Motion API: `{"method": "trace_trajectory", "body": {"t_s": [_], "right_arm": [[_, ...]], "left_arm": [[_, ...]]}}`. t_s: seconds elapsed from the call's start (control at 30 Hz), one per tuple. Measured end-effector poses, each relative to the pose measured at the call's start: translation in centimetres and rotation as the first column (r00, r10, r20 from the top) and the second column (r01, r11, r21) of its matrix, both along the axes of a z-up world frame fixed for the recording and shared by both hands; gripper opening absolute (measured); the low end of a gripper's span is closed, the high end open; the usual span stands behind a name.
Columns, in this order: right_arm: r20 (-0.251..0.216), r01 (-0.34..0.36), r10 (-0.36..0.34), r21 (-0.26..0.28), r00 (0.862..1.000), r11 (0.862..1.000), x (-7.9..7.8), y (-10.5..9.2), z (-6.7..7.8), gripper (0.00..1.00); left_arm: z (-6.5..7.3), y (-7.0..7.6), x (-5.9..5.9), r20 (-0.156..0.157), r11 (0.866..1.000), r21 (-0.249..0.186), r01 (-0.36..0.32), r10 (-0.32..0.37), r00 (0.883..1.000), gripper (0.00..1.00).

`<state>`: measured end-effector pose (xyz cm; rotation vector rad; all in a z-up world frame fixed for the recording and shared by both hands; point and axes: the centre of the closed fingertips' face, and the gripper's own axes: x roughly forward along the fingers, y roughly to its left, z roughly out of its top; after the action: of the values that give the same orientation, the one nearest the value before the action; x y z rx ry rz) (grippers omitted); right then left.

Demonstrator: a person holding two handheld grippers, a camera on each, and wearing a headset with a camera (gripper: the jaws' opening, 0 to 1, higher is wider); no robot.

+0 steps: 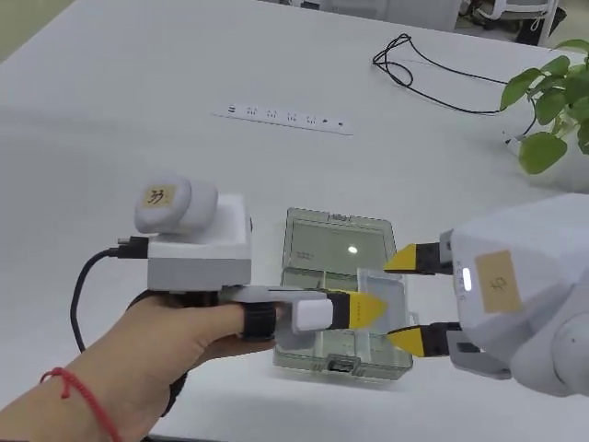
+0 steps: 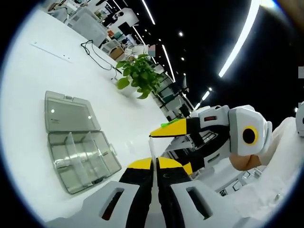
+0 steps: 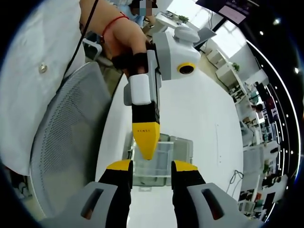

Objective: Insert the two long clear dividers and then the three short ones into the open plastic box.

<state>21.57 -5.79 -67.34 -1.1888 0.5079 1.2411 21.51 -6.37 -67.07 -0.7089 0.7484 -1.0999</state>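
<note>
Clear divider [image 1: 391, 290] pinched in left claw [image 1: 368, 309] over box [image 1: 287, 267]

Beyond your box [image 1: 331, 241]: surface [image 1: 110, 110] bare, 9 to 11 o'clock. Power strip [image 1: 285, 118], 12 o'clock. Cable [image 1: 414, 86] and plant [image 1: 541, 150], 1 to 2 o'clock.

I'm looking across a wide white tabletop [image 1: 138, 83]. A white power strip [image 1: 283, 118] lies flat toward its far side, and a black cable [image 1: 433, 78] loops beyond it, near a leafy green potted plant [image 1: 552, 101] at the right edge. Overhead, long light strips [image 2: 240, 40] cross a dark ceiling — more office desks stretch away behind the plant. A grey mesh chair [image 3: 61, 137] stands beside the tabletop.
</note>
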Motion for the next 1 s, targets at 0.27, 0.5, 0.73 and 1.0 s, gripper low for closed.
{"method": "trace_trajectory", "body": {"t_s": [0.27, 0.5, 0.73, 1.0], "right_arm": [[-0.013, 0.002, -0.002, 0.009, 1.000, 1.000, -0.1, 0.2, -0.1, 0.35], [-0.160, 0.065, -0.042, 0.142, 0.986, 0.988, -0.5, 0.4, 1.5, 0.37], [-0.423, 0.130, -0.010, 0.255, 0.906, 0.958, -0.6, -0.2, 3.5, 0.29], [-0.598, 0.066, 0.086, 0.228, 0.797, 0.971, -2.6, -0.3, 3.6, 0.18]], "left_arm": [[-0.1, 0.2, -0.1, 0.004, 1.000, 0.002, -0.009, 0.009, 1.000, 0.00], [-0.3, 0.5, -0.4, 0.107, 0.999, 0.042, 0.031, -0.035, 0.994, 0.00], [0.3, 0.3, -2.0, 0.320, 0.983, 0.109, 0.150, -0.178, 0.930, 0.00], [1.5, 0.0, -3.3, 0.478, 0.966, 0.130, 0.223, -0.258, 0.840, 0.00]]}}
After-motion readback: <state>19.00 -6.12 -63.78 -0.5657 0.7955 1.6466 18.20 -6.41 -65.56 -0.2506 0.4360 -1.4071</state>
